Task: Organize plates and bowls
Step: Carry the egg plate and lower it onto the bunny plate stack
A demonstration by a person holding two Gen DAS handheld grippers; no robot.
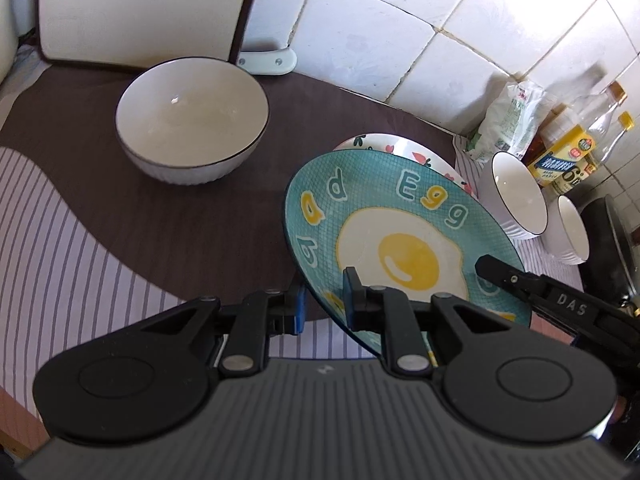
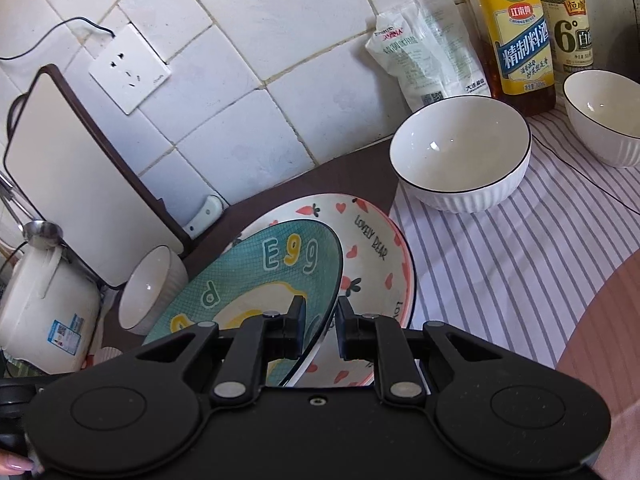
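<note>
A teal plate with a fried-egg picture (image 1: 400, 236) is tilted over a white plate with red hearts (image 2: 372, 248). My left gripper (image 1: 324, 306) has its jaws either side of the teal plate's near rim and is shut on it. My right gripper (image 2: 320, 326) is shut on the opposite rim of the teal plate (image 2: 256, 276); it shows in the left wrist view (image 1: 532, 284). A large white bowl (image 1: 192, 120) stands on the brown mat (image 1: 160, 216). Two smaller white bowls (image 2: 460, 152) (image 2: 604, 116) stand on the striped cloth (image 2: 500, 248).
A cutting board (image 2: 80, 176) leans on the tiled wall. A rice cooker (image 2: 44, 312) and a ladle (image 2: 40, 234) are at the left. Bottles (image 2: 516, 36) and a white bag (image 2: 428, 52) stand at the back right. A dark pan (image 1: 608, 248) lies at the right.
</note>
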